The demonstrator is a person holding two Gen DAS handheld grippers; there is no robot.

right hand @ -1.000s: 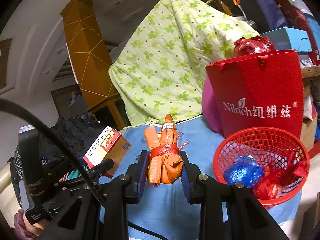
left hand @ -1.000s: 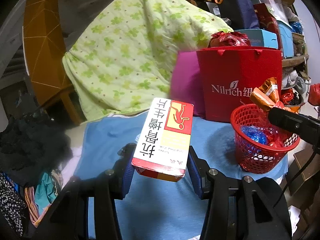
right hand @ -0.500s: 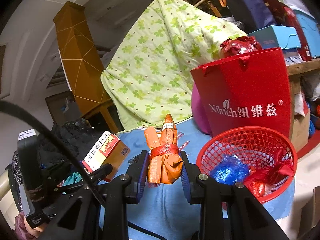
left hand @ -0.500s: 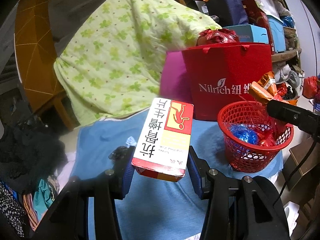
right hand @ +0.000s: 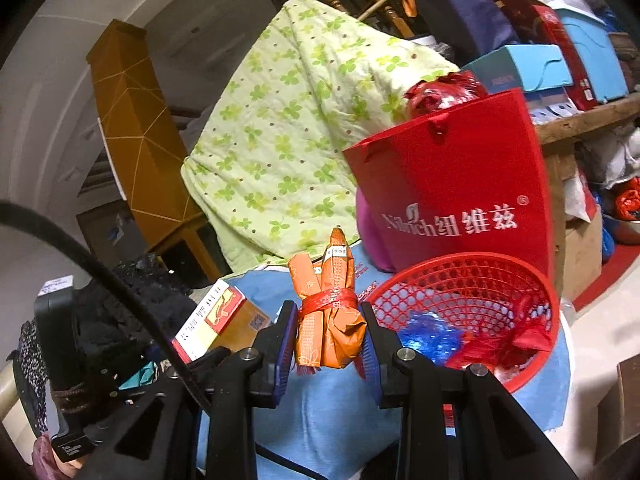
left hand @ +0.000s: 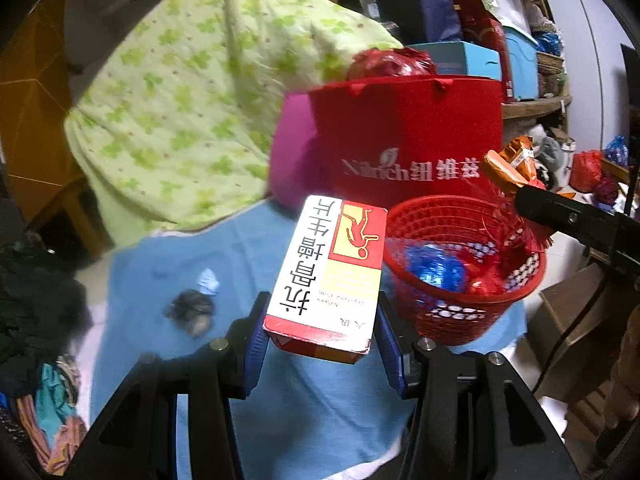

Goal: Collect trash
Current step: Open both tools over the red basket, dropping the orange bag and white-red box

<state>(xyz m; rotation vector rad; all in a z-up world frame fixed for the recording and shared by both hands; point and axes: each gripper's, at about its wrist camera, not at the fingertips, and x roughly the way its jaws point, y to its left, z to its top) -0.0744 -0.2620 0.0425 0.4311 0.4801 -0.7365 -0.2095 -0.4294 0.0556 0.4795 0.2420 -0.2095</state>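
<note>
My left gripper is shut on a white, red and yellow cardboard box held above the blue cloth. In the right wrist view the same box shows at the left, between the other gripper's fingers. My right gripper is shut on an orange wrapper bundle tied with red ribbon. The red mesh basket stands just to the right of both, holding blue and red foil wrappers. A dark clump and a pale blue scrap lie on the cloth.
A red paper bag stands behind the basket beside a magenta cushion. A green clover quilt drapes at the back. Dark clothes pile at the left. Boxes crowd shelves at the right.
Both grippers have swung right toward the red basket, which sits nearer the middle of each view. The dark clump and pale scrap came into the left wrist view. Both grips are unchanged.
</note>
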